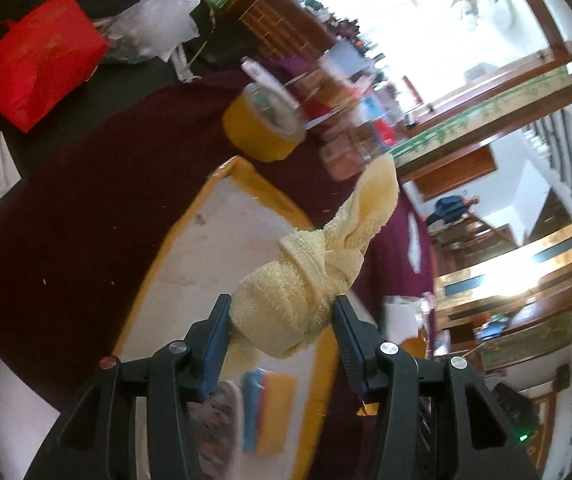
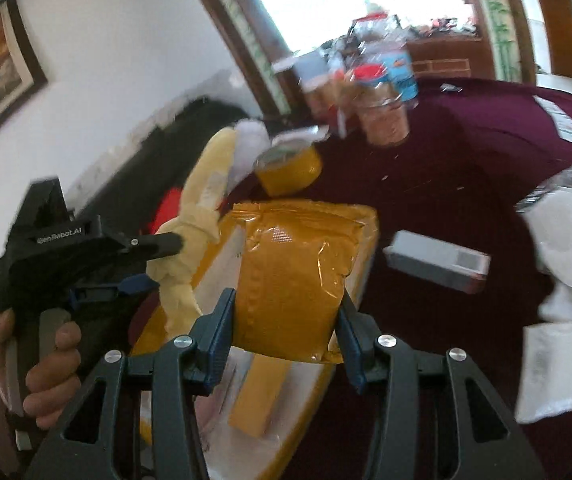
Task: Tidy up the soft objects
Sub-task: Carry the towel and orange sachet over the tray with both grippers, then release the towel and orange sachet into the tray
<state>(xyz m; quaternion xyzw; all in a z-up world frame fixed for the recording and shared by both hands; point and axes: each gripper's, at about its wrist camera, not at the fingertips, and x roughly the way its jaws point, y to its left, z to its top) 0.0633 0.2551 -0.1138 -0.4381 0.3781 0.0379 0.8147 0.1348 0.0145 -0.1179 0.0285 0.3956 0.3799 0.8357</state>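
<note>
My left gripper [image 1: 282, 312] is shut on a knotted pale yellow towel [image 1: 305, 280] and holds it in the air above a shallow white tray with a yellow rim [image 1: 246, 172]. The towel [image 2: 190, 216] and the left gripper [image 2: 154, 264] also show in the right wrist view, at the left. My right gripper [image 2: 286, 316] is shut on a soft orange-yellow plastic pouch [image 2: 293, 276], held over the same tray [image 2: 365, 240]. In the tray lie a blue and yellow sponge stack [image 1: 270, 412] and a brownish patterned cloth [image 1: 222, 424].
The tray sits on a maroon tablecloth [image 1: 98, 208]. A roll of yellow tape [image 1: 262, 124] stands beyond it. A red bag [image 1: 38, 60] and clear plastic lie on a dark couch. Jars [image 2: 381, 108], a grey box [image 2: 437, 260] and white cloths [image 2: 553, 364] lie to the right.
</note>
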